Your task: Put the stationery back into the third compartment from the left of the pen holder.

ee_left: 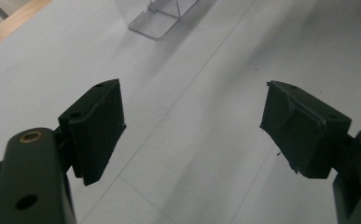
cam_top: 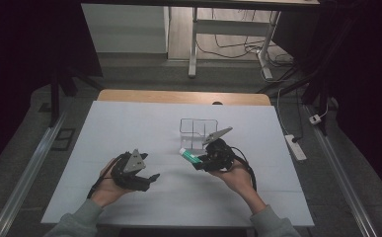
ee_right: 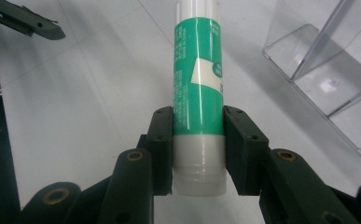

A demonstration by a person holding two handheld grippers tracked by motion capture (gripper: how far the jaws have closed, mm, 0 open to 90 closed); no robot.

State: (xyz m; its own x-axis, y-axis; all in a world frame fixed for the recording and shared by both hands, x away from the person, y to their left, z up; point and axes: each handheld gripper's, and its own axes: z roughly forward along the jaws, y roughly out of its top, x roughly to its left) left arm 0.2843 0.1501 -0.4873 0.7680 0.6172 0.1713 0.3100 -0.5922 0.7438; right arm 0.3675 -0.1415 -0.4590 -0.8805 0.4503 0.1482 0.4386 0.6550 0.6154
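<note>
Clamping a glue stick [ee_right: 197, 93] lengthwise, the right gripper [cam_top: 204, 160] hovers just beside the clear box [cam_top: 198, 129]; the left gripper [cam_top: 149, 178], jaws apart, hangs farther off.

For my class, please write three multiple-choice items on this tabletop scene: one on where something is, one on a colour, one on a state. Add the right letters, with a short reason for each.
1. Where is the clear plastic organiser?
A. Beyond the right hand-held gripper, on the white table cover
B. In the left hand
C. On the floor

2. What colour is the label on the glue stick?
A. Red
B. Green
C. Yellow

3. How is the left hand-held gripper?
A. Shut on the glue stick
B. Shut on nothing
C. Open, holding nothing

Answers: 1 A, the high view shows it just past that gripper. 2 B, the right gripper view shows a green label with a white patch. 3 C, the left gripper view shows its jaws wide apart over bare table cover.
</note>
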